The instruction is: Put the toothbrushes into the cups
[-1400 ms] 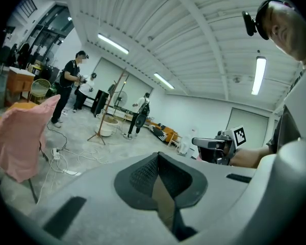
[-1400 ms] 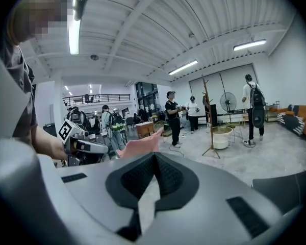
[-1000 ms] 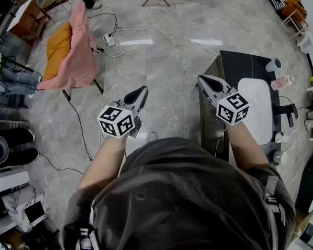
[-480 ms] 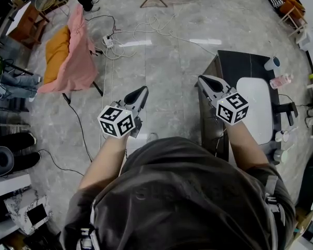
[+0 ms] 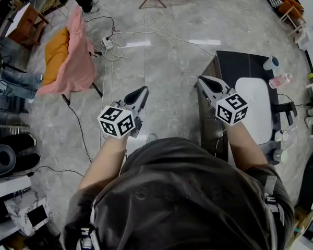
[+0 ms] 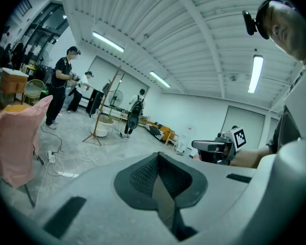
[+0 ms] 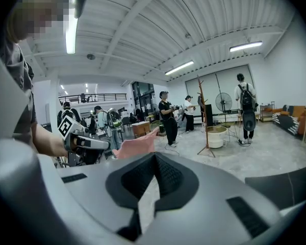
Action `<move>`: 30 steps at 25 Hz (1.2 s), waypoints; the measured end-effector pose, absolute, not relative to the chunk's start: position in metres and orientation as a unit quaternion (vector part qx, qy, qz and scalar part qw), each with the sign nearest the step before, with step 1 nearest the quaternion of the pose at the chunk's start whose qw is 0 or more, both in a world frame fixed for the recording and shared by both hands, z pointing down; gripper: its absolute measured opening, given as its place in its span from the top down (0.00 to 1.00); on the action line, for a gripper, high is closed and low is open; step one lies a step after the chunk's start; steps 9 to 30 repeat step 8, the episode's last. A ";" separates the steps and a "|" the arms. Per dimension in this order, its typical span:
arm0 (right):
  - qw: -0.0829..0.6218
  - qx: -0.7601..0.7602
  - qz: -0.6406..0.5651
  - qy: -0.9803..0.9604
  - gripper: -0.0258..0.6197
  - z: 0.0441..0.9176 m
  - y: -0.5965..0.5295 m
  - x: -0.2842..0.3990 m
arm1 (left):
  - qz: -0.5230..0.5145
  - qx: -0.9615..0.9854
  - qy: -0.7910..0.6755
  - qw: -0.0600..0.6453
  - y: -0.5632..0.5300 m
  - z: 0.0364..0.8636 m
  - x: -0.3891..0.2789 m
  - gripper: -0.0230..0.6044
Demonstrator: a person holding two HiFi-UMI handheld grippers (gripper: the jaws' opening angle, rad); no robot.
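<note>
Both pressed together: left hand-held gripper [image 5: 143, 90] & right hand-held gripper [image 5: 202, 80] (R near dark table [image 5: 240, 64]).

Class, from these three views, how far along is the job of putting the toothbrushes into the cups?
Done: nothing that shows. A cup stands on the dark counter, but no toothbrush can be made out anywhere. In hand: nothing. The left claw and the right claw are both shut and empty, held in the air. Left: seemingly the whole job.
</note>
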State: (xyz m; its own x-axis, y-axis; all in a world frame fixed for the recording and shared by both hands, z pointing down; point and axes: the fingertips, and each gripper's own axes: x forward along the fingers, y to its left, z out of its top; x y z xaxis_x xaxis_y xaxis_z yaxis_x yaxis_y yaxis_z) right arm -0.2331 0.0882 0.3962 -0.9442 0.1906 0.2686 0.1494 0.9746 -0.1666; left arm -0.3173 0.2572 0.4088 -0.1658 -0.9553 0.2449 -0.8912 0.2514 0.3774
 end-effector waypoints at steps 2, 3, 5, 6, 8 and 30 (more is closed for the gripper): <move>0.143 -0.086 0.072 -0.983 0.97 0.396 0.089 -0.233 | -0.073 0.608 -0.760 0.219 0.257 0.409 -0.317 0.95; 0.143 -0.086 0.073 -0.983 0.97 0.396 0.089 -0.233 | -0.074 0.608 -0.760 0.219 0.258 0.408 -0.317 0.95; 0.143 -0.086 0.073 -0.983 0.97 0.395 0.090 -0.234 | -0.074 0.608 -0.759 0.220 0.258 0.408 -0.318 0.95; 0.143 -0.086 0.072 -0.983 0.97 0.395 0.091 -0.234 | -0.074 0.608 -0.759 0.220 0.259 0.408 -0.318 0.95; 0.144 -0.086 0.072 -0.983 0.97 0.395 0.092 -0.234 | -0.074 0.608 -0.759 0.221 0.260 0.407 -0.318 0.95; 0.144 -0.086 0.072 -0.983 0.97 0.395 0.092 -0.234 | -0.074 0.608 -0.759 0.221 0.260 0.407 -0.318 0.95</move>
